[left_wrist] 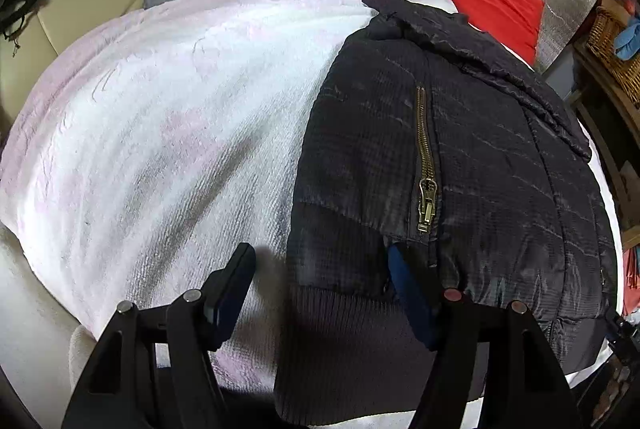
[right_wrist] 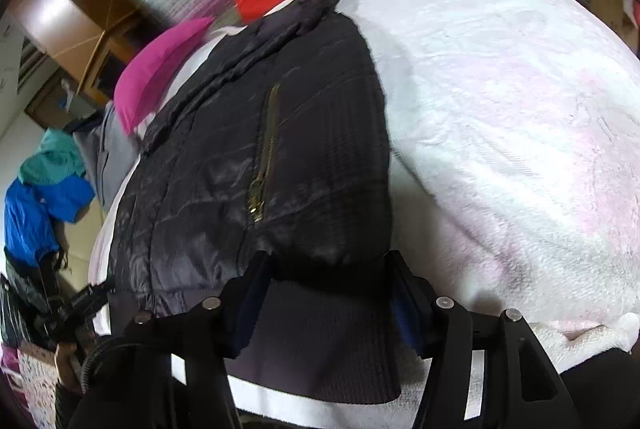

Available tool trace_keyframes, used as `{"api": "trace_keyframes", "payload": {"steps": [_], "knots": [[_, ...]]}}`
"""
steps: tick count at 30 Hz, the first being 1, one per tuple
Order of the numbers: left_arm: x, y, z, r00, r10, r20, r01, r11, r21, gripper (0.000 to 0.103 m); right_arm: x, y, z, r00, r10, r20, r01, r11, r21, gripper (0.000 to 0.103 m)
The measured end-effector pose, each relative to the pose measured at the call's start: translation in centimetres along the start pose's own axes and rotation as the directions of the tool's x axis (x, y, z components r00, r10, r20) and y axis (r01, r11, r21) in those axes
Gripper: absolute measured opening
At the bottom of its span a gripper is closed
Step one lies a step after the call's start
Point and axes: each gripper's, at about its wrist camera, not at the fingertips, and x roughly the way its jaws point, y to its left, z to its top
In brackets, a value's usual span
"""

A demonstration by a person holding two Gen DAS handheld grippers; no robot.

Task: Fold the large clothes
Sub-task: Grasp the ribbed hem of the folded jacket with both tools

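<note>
We judge black jacket (left_wrist: 460, 149) puffy, soft, slippery-shelled; ribbed hem (right_wrist: 320, 329) grips best. Left gripper (left_wrist: 320, 289) fingers apart, astride hem corner; right gripper (right_wrist: 328, 293) clamped on hem.

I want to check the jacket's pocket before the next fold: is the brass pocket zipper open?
No, the brass pocket zipper on the black puffer jacket is closed, teeth meshed along its length.
</note>
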Motion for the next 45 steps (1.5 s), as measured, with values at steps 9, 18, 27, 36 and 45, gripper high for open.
{"api": "trace_keyframes", "payload": {"steps": [9, 18, 27, 36, 45], "knots": [[-0.2, -0.8, -0.1, 0.999, 0.031, 0.008, -0.032, 0.999, 0.033, 0.066, 0.0, -0.5, 0.2, 1.0, -0.015, -0.015, 0.015, 1.0, -0.004, 0.039], [-0.7, -1.6, -0.1, 1.0, 0.027, 0.013, -0.028, 0.997, 0.072, 0.057, -0.7, -0.5, 0.1, 1.0, 0.0, 0.004, 0.0, 1.0, 0.0, 0.048], [-0.6, -1.8, -0.4, 0.999, 0.048, 0.018, -0.049, 0.995, 0.09, 0.06, 0.0, -0.1, 0.0, 1.0, -0.015, -0.016, 0.014, 0.999, -0.03, 0.045], [-0.5, -1.8, -0.4, 0.999, 0.039, 0.02, -0.04, 0.995, 0.089, 0.06, 0.1, 0.0, 0.2, 0.999, -0.043, -0.033, 0.042, 0.999, -0.031, 0.039], [-0.4, -1.4, -0.3, 1.0, 0.03, 0.01, -0.031, 0.996, 0.086, 0.06, 0.7, 0.5, 0.2, 0.998, -0.032, -0.056, 0.03, 0.999, -0.035, 0.056]]}}
